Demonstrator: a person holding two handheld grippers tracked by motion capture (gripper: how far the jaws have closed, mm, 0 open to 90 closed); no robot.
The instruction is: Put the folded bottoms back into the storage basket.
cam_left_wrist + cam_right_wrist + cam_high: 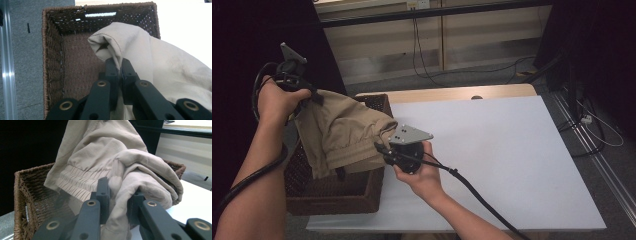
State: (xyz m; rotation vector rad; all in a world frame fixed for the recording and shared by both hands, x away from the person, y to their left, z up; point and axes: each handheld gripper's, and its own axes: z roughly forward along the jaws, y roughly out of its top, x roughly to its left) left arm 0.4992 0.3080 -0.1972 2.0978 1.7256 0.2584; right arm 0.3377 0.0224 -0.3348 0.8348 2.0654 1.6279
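A beige garment [344,132] with an elastic waistband hangs above a dark brown wicker basket [332,197] at the table's left edge. My left gripper [309,95] holds it up high on the left, shut on a folded edge of the cloth [117,53]. In the left gripper view the basket's bare inside [77,65] lies below. My right gripper [384,147] is shut on a bunch of the garment [120,192] near the waistband, over the basket's right wall [175,166]. The cloth's lower end dips into the basket.
A white table top [497,150] stretches to the right of the basket. Behind it are a wooden strip [452,93], cables on grey floor [492,70] and a dark stand [569,75] at the right.
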